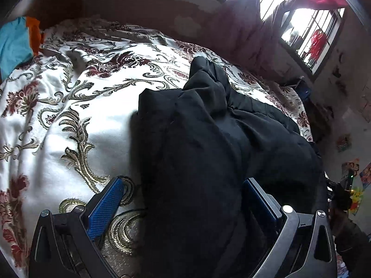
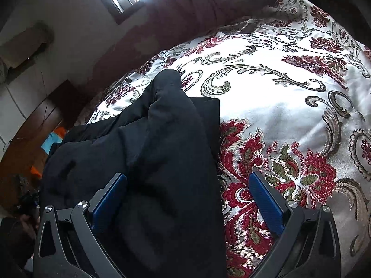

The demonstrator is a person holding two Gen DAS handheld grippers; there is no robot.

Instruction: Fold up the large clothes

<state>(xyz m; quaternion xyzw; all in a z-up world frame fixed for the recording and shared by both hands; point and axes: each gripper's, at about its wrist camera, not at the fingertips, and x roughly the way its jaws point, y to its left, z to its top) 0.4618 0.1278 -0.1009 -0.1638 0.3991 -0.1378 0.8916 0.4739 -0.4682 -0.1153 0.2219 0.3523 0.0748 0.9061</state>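
Note:
A large black garment [image 1: 208, 143] lies crumpled on a bed with a white floral bedspread [image 1: 76, 106]. My left gripper [image 1: 183, 183] is open, its blue pads [image 1: 105, 208] wide apart, with the garment's left edge running between them. In the right wrist view the same black garment [image 2: 162, 153] lies on the bedspread [image 2: 278, 97]. My right gripper [image 2: 187, 178] is open, blue pads [image 2: 266, 199] wide apart, with the garment's right edge between them. Neither pair of pads presses the cloth.
A blue and orange cloth [image 1: 16, 44] lies at the bed's far left. A dark red curtain [image 1: 236, 27] and barred window [image 1: 310, 32] stand behind the bed. A wooden cabinet [image 2: 34, 129] stands to the left of the bed in the right wrist view.

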